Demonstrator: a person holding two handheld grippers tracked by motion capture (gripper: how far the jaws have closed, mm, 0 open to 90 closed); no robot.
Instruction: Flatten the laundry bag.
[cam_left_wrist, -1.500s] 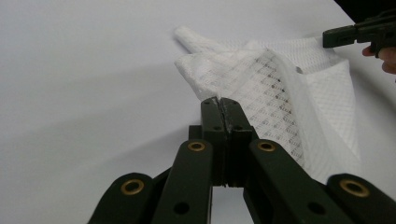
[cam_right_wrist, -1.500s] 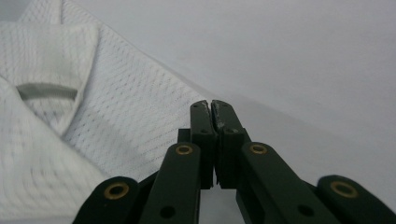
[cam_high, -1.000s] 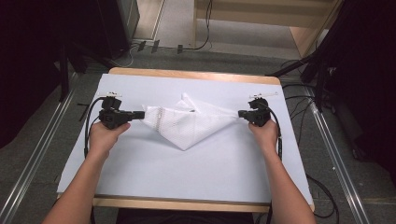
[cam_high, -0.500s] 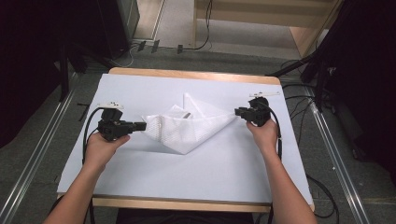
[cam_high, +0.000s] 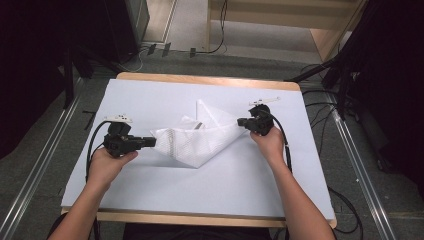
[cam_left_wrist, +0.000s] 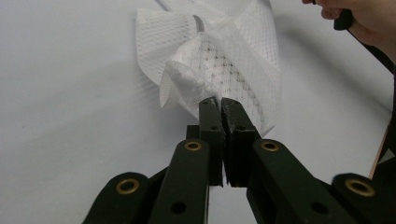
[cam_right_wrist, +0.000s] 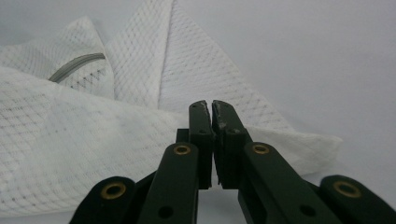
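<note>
A white mesh cloth (cam_high: 195, 142) lies slack and folded in the middle of the white table (cam_high: 150, 95), with a peak pointing to the far side. My left gripper (cam_high: 152, 141) is shut on its left corner; in the left gripper view the mesh (cam_left_wrist: 233, 60) bunches at the closed jaw tips (cam_left_wrist: 219, 101). My right gripper (cam_high: 241, 121) is shut at the cloth's right corner, and the jaws (cam_right_wrist: 209, 105) meet over a folded edge of the mesh (cam_right_wrist: 93, 149). A short grey strip (cam_right_wrist: 77, 63) shows on an inner fold.
The white sheet has a wooden table edge (cam_high: 210, 79) at the far side. Cables (cam_high: 90, 145) trail from both grippers. Metal rails (cam_high: 30, 190) run along the floor on either side, and dark equipment stands at the back left.
The cloth was stretched taut between the grippers. The left gripper has come toward the person, the right has moved left, and the cloth now hangs slack and folded.
</note>
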